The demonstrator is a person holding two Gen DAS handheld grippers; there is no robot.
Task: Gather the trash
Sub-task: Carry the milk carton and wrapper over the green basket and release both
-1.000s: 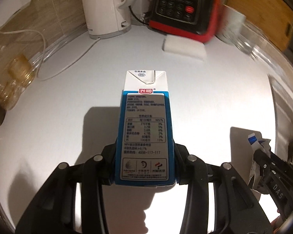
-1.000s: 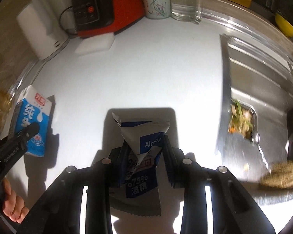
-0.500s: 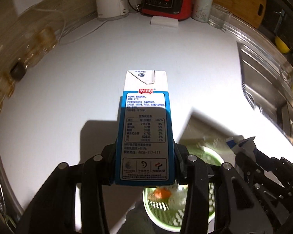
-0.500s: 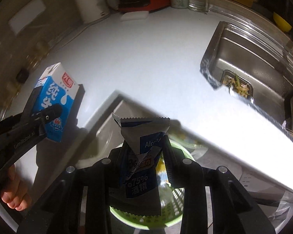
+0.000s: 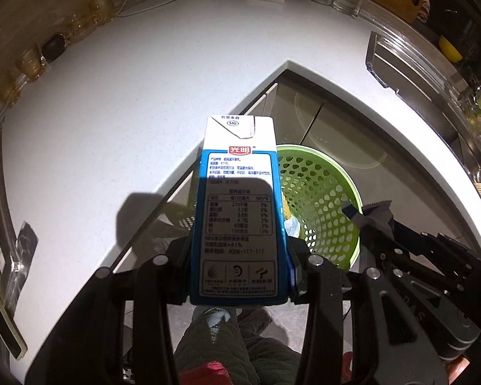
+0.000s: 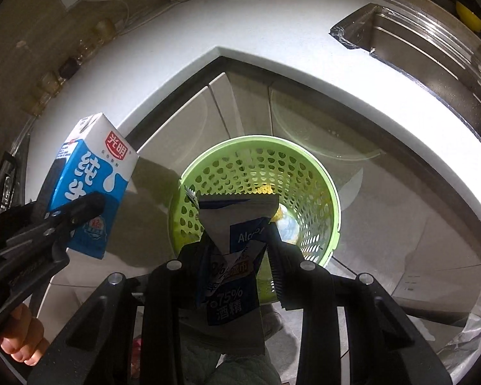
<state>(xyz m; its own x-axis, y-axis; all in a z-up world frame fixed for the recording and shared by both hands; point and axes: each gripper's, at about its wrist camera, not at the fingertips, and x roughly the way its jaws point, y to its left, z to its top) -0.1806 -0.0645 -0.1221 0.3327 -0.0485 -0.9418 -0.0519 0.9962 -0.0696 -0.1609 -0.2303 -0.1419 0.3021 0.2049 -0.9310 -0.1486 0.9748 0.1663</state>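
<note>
The left gripper (image 5: 239, 276) is clamped on a blue-and-white milk carton (image 5: 239, 224), both pads pressing its side walls, and holds it in the air at the counter's edge, beside and above the green basket (image 5: 317, 192). The carton face toward the left wrist camera carries a red logo reading 光明, a small oval "SIG" mark near the top flap, a nutrition table, and the number 4008-117-117; the finer print is too small to read. In the right wrist view the same carton (image 6: 91, 189) shows its front panel with the red 光明 badge and large white characters, of which 纯 is legible. The right gripper (image 6: 237, 256) is clamped on a torn blue-and-white wipe packet (image 6: 232, 256), held directly over the opening of the green perforated basket (image 6: 304, 173). The packet is printed "Alco…", cut off by a fold, and "75% 酒精". The basket stands on the floor below the white countertop (image 6: 176, 45) and already contains yellow and pale scraps. A steel sink (image 6: 426, 51) is set into the countertop at upper right.
</note>
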